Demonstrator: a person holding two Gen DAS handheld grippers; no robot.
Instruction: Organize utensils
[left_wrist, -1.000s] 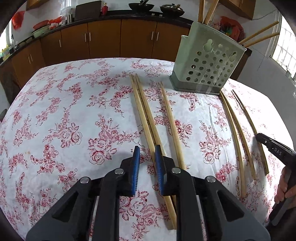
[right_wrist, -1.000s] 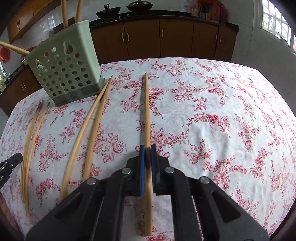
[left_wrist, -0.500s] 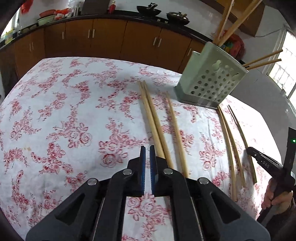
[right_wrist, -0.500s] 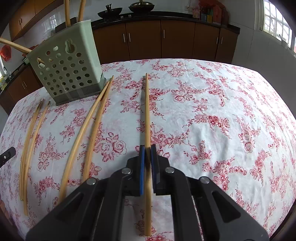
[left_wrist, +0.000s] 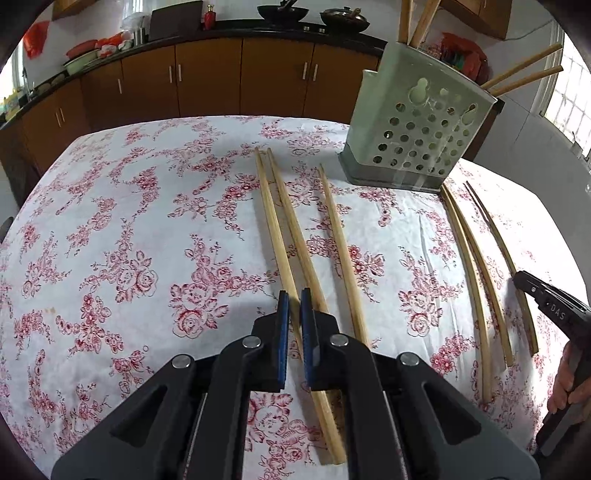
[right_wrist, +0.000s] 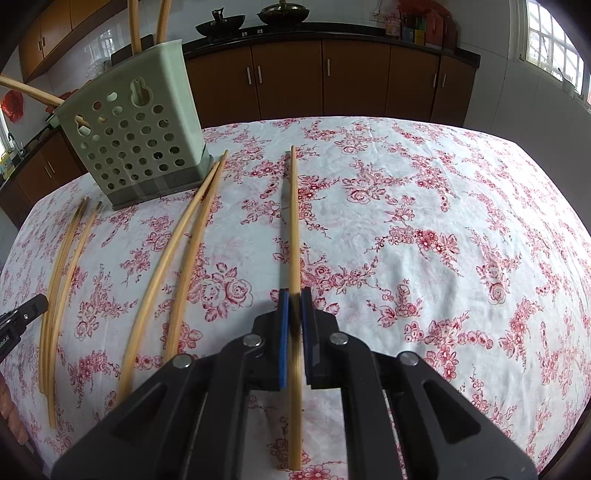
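Note:
Several wooden chopsticks lie on the floral tablecloth (left_wrist: 129, 229). My left gripper (left_wrist: 292, 295) is shut, its tips low over the left stick of a chopstick pair (left_wrist: 280, 240). That stick crosses under the jaws at a slant, and no grip on it shows. A single chopstick (left_wrist: 340, 251) lies just to the right. My right gripper (right_wrist: 294, 293) is shut on one chopstick (right_wrist: 293, 221), which points away and casts a thin shadow on the cloth. A green perforated utensil holder (left_wrist: 417, 136) (right_wrist: 133, 136) stands at the back with chopsticks in it.
Two more chopsticks (left_wrist: 472, 266) lie right of the holder, seen as a curved pair (right_wrist: 184, 258) in the right wrist view. A further pair (right_wrist: 62, 277) lies near the left gripper's tip (right_wrist: 26, 314). A hand (left_wrist: 569, 384) holds the right gripper (left_wrist: 519, 280). Brown cabinets (left_wrist: 258, 81) stand behind the table.
The left gripper's jaws went from open around the chopstick pair to shut; the view swung away and came back over the pair. The right gripper kept its hold and stayed still.

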